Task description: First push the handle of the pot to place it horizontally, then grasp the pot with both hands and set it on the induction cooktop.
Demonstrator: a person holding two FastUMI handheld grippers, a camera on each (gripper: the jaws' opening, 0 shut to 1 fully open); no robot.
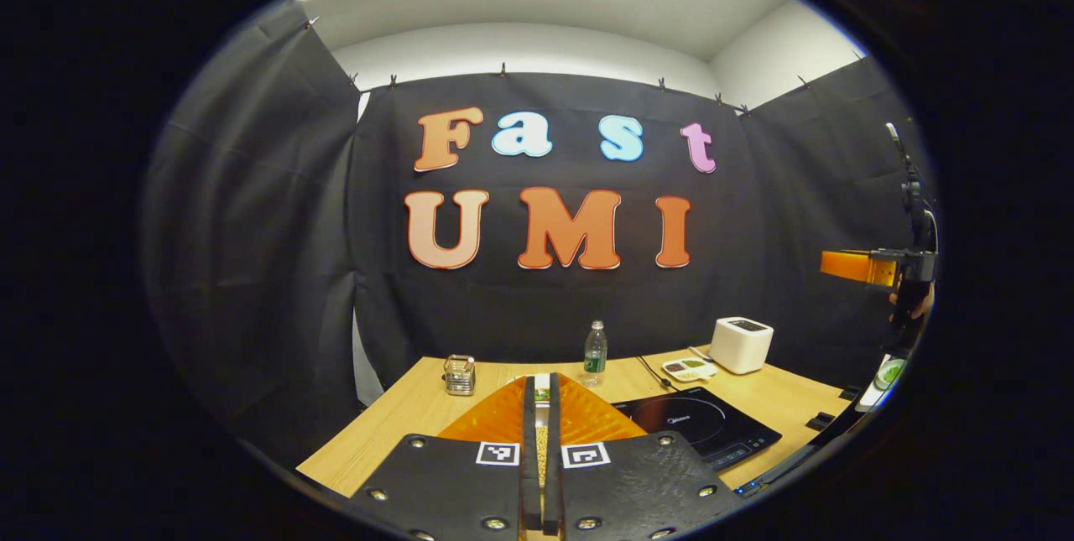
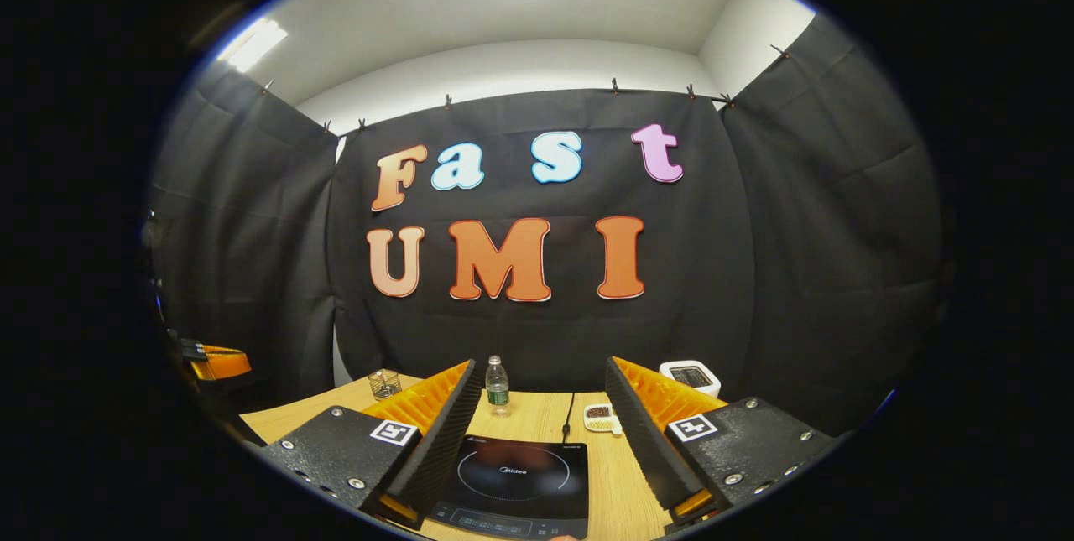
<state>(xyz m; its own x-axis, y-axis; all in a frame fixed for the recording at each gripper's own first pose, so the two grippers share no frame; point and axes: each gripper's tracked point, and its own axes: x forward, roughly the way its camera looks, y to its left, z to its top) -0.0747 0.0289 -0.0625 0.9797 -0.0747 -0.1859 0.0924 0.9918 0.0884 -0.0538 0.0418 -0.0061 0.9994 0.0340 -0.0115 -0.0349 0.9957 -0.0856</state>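
Two grippers are hanging above the bench (image 2: pixel 537 419) right now, and neither is carrying anything. Left gripper (image 1: pixel 541 394) is sitting clenched, its fingers pressed together with nothing between them, pointing over the wooden top toward the water bottle (image 1: pixel 595 354). Right gripper (image 2: pixel 544 415) is standing released, jaws spread wide, framing the induction cooktop (image 2: pixel 513 478) directly below it. That cooktop is lying bare, glass surface waiting.

As for the pot, I am not finding it in either view, so I cannot say where it is sitting or how its handle is pointing. That is the big worry, as I am judging it: both grippers are aiming at the far side of the bench while the pot is somewhere outside their sight, so any reach for the handle is starting blind and risking a knock that spins it.

Clutter is also crowding the landing zone. A small dish (image 2: pixel 601 418) and a white appliance (image 2: pixel 691 376) are sitting just beyond the cooktop, a glass holder (image 1: pixel 459 374) is standing off to the side, and a cord is trailing across the wood, ready to snag a swinging pot.
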